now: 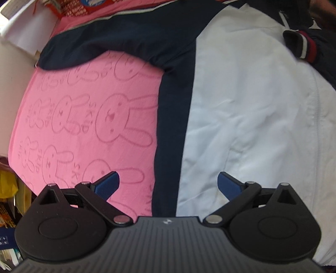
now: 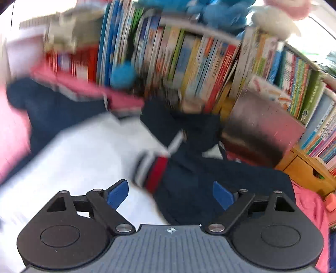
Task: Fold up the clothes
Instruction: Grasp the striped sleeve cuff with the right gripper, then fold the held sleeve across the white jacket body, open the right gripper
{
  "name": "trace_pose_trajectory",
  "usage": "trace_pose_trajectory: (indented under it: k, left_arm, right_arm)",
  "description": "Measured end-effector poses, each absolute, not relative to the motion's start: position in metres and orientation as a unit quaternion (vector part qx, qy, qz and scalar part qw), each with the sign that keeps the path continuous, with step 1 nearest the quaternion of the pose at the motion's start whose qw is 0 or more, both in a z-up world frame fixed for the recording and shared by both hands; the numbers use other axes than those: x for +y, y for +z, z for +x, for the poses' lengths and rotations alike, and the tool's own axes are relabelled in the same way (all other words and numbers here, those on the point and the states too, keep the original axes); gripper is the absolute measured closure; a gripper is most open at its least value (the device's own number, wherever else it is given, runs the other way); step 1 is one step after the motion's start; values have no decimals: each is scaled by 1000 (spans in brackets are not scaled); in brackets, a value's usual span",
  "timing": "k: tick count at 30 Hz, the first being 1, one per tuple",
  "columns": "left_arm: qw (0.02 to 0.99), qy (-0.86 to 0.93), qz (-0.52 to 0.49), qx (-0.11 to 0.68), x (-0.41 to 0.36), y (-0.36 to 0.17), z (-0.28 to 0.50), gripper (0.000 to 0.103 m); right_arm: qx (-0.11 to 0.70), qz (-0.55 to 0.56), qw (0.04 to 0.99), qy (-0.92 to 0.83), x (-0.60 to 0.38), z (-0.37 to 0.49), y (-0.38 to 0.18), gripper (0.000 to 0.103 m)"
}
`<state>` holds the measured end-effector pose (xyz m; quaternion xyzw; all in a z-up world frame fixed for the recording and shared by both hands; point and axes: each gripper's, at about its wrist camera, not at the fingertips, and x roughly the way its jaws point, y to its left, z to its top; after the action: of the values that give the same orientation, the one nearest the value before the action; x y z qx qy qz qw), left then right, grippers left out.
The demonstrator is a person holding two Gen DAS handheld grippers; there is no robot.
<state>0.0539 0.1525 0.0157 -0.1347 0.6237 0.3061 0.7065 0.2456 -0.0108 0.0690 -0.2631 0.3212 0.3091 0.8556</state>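
Because the right wrist view is smeared with motion blur, the bookshelf (image 2: 210, 69) behind the garment reads only as packed, coloured book spines, with blue and pale plush toys (image 2: 222, 10) along its top, cut off at the frame's edge. The jacket (image 1: 241, 100), white in the body with navy side panels, lies spread on a pink blanket (image 1: 84, 117) printed with rabbits; in the left wrist view its long axis runs from the near edge up toward the top of the frame, one navy sleeve (image 1: 117, 42) stretching out to the left. A navy cuff (image 2: 155, 172) with red and white stripes lies folded in over the white body, probably the other sleeve's end. The left gripper (image 1: 168, 184) stands wide over the jacket's navy panel, nothing between its blue pads. The right gripper (image 2: 170, 194) is likewise spread wide and empty, just short of the striped cuff.
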Motion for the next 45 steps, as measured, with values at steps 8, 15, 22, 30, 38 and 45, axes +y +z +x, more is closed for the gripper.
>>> trace_pose_trajectory:
  k: [8,15,22,30,38,45]
  left_arm:
    - [709,291,-137,628,155,12,41,1]
    - [708,292,-153,625,165,11,31,1]
    - [710,290,-157,622,167,11,34,1]
    - [716,289,-154,616,165,14,42,1]
    - [713,287,-154,621,160,12,37,1]
    - [716,294,-169,610,166,13,35,1]
  right_arm:
    - [402,-207,838,306,9,296,34,77]
    - [328,-183,916,142,-52,312,83,83]
    - [266,-201,942,-44,-178,346,160,85]
    - [338,-229,907,-101,-234,389,134,85]
    - [434,-212,872,-85,-206,416,57,87]
    - [341,-191,919,47,-144,379,130,87]
